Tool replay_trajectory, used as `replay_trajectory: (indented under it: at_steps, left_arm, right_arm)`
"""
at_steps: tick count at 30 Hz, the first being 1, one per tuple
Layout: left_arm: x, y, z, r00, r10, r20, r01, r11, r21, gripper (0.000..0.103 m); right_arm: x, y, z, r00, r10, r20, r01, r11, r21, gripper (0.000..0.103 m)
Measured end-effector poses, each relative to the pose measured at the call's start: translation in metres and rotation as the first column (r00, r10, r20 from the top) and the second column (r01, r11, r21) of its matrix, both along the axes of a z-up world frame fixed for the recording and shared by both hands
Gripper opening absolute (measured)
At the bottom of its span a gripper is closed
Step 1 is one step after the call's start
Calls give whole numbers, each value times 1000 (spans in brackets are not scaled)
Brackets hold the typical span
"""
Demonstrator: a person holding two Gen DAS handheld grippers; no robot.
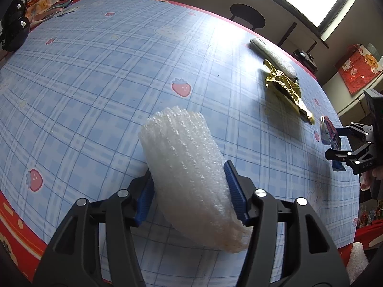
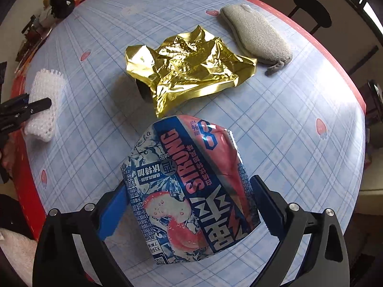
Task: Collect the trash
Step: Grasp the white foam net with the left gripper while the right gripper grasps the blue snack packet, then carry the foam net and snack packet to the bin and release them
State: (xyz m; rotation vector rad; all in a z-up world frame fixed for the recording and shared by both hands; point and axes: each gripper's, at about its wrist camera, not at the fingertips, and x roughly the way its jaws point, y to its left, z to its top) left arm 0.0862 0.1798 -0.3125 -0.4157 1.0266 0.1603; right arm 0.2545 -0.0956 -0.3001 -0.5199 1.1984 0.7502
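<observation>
Left wrist view: left tongs [image 1: 191, 189] clamp a white foam fruit net [image 1: 189, 179] above the bench [image 1: 95, 83]. Right tongs [image 2: 191, 203] grip a crushed drink can [image 2: 191, 191]. Both pieces look ready to bin; gold foil wrapper [image 2: 189, 64] remains beside a grey pouch [image 2: 258, 38].

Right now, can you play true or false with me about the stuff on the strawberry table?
1. The left gripper holds white foam netting. True.
2. The right gripper is empty. False: it grips a crushed pink-and-blue can.
3. The gold foil wrapper lies on the table, held by nobody. True.
4. The grey pouch sits on top of the foil. False: it lies beside it.
</observation>
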Motion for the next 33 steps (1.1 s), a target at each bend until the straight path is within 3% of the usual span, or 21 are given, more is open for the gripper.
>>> replay_trajectory:
  at_steps: [4,9,14,23,28,33]
  left_arm:
    - [2,-1,1,1000,7,2,-7,999,-36,48]
    - [0,-7,6,1000,8,4,-7,999,-38,43]
    - [-2,-24,21,1000,-18,20,18,1000,-15,42]
    - [7,-76,81,987,-95,133,91,995,38,42]
    - [17,-125,120,967,-156,202,148,987,55,42]
    - [27,-190,149,940,-232,249,223,973,62,42]
  right_arm:
    - [-14,-32,14,990,-140,32,134,981,138,94]
    - [-41,-66,26,957,-289,32,267,916,301,94]
    - [-57,-86,31,931,-364,7,329,849,413,94]
    - [-73,-132,64,899,-435,57,348,786,512,94]
    - [-80,-188,86,862,-500,88,374,743,556,94]
    - [-90,-268,94,802,-589,101,434,690,579,94]
